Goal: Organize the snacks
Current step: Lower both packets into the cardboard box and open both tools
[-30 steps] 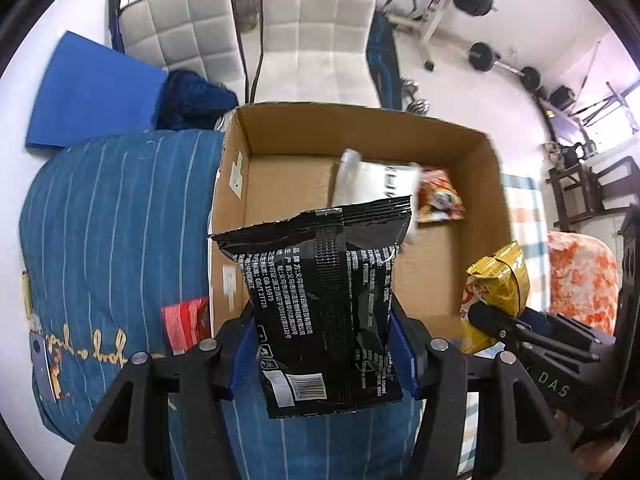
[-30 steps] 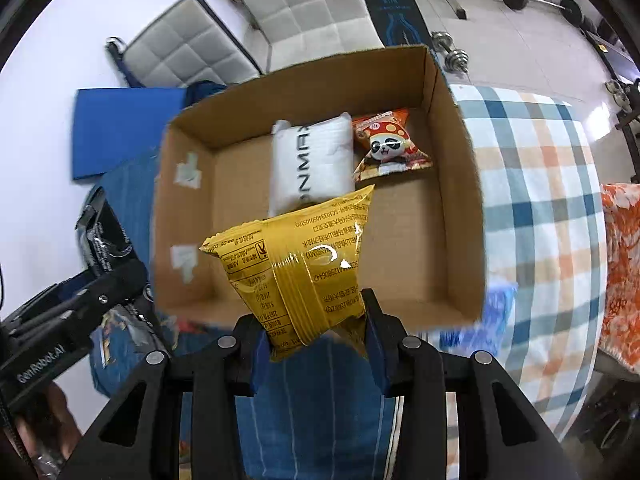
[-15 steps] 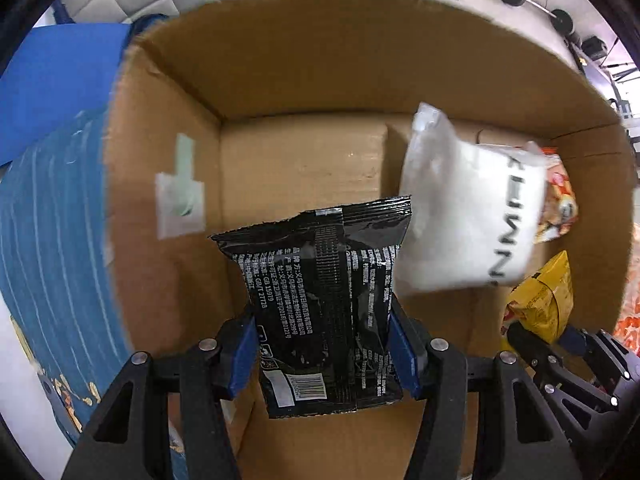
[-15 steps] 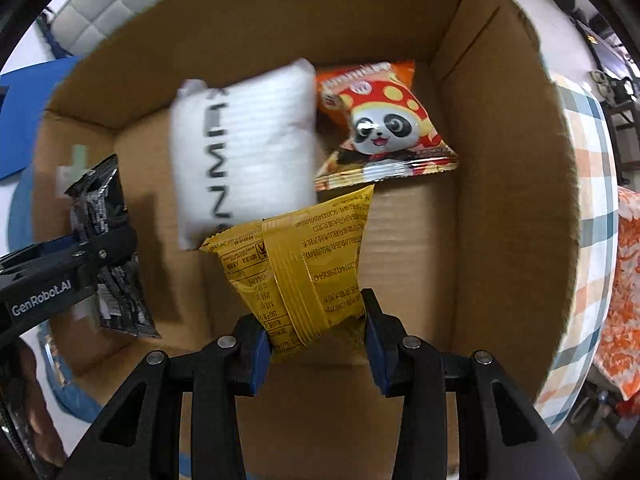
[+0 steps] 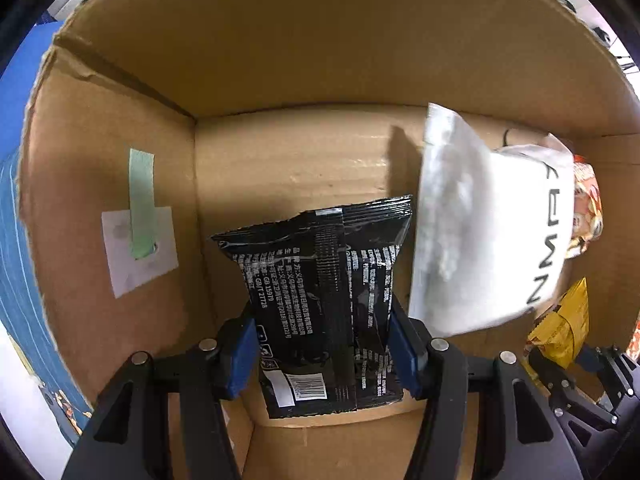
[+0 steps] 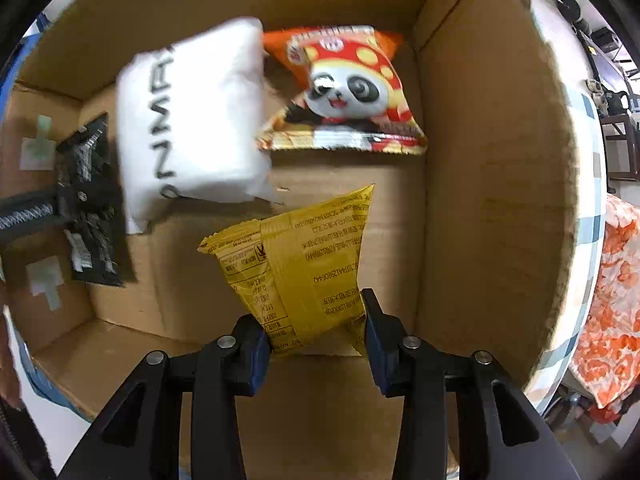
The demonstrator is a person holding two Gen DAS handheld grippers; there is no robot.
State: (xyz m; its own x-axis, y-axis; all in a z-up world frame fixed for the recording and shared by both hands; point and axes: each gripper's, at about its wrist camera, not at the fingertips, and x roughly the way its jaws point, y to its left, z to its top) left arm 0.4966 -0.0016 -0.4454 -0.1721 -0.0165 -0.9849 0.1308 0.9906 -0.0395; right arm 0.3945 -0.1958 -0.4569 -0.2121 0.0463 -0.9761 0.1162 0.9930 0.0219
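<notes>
Snacks sit inside the cardboard box (image 6: 480, 168), whose walls run past the edges of both views so its outer rim is largely cut off. Motion blurs the white packet (image 6: 192, 120) lying on the box floor, and its black lettering is only partly readable. Against the box's far wall, touching the white packet, lies an orange panda-print bag (image 6: 348, 88); in the left wrist view it is almost wholly hidden behind that packet. Within the box, the left gripper (image 5: 324, 344) pinches a black snack packet (image 5: 320, 280) printed with white text beside the taped side wall. The right gripper (image 6: 316, 332) squeezes a yellow snack packet (image 6: 304, 264) above the box floor.
</notes>
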